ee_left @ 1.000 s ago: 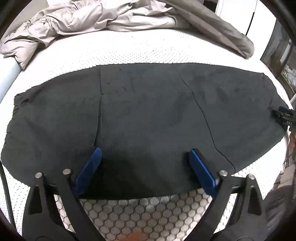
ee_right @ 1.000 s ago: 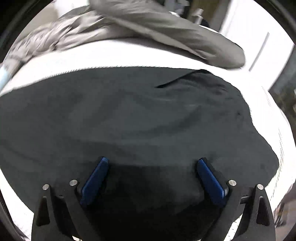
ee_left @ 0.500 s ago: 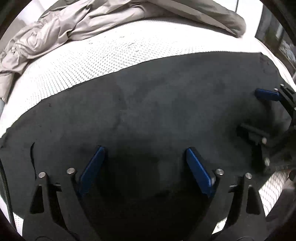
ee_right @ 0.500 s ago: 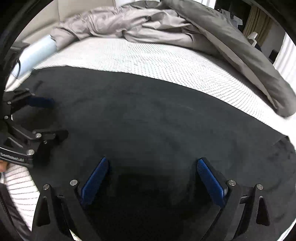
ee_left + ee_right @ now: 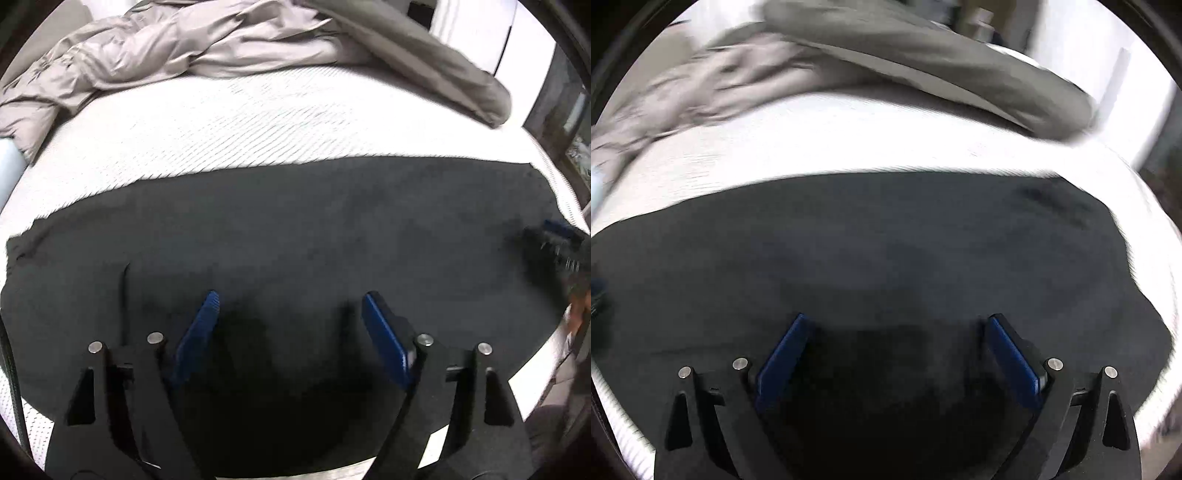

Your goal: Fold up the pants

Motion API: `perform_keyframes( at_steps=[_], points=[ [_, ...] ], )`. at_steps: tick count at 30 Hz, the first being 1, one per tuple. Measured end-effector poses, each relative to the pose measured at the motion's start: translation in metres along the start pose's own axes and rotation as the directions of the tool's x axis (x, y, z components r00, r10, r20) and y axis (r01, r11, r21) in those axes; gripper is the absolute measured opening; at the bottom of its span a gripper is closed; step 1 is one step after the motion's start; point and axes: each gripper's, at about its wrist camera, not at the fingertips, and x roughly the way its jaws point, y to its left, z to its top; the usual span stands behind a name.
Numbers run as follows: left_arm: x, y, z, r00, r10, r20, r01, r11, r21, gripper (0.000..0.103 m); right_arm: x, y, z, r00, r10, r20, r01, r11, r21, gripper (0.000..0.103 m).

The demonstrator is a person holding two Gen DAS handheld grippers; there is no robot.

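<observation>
Over the pants (image 5: 314, 236) on the bed (image 5: 258, 122), left claw (image 5: 290, 306) just narrowed, nothing pinched; right claw (image 5: 897, 325) wide, empty. No fold started yet, I'd guess.

Black pants (image 5: 886, 251) lay spread across a white bed (image 5: 849, 136).
The right gripper (image 5: 897, 332) hovered above them, jaws apart, holding nothing.

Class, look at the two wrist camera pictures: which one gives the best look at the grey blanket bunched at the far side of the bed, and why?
The left wrist view. There the grey blanket is sharp, so its folds and creases show clearly above the black pants. The right wrist view shows the same blanket, but smeared by motion blur, so only its rough shape can be made out.
</observation>
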Motion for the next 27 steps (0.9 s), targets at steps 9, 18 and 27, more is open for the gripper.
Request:
perform_keyframes(
  at_steps=[9,18,27],
  points=[
    [0.040,-0.059,0.038,0.995,-0.009,-0.103,0.018,0.996,0.087,0.074,0.033,0.111,0.020,0.992,0.113,-0.053,-0.124,0.955,-0.268,0.098],
    [0.029,-0.004,0.020,0.993,0.095,-0.063,-0.092,0.994,0.052,0.074,0.041,0.017,0.024,0.991,-0.120,-0.063,0.121,0.993,0.014,0.102],
    [0.035,-0.060,0.059,0.998,-0.040,-0.053,0.042,0.998,0.045,0.072,0.019,0.115,0.057,0.993,0.114,0.023,-0.112,0.991,-0.075,0.100]
  ],
)
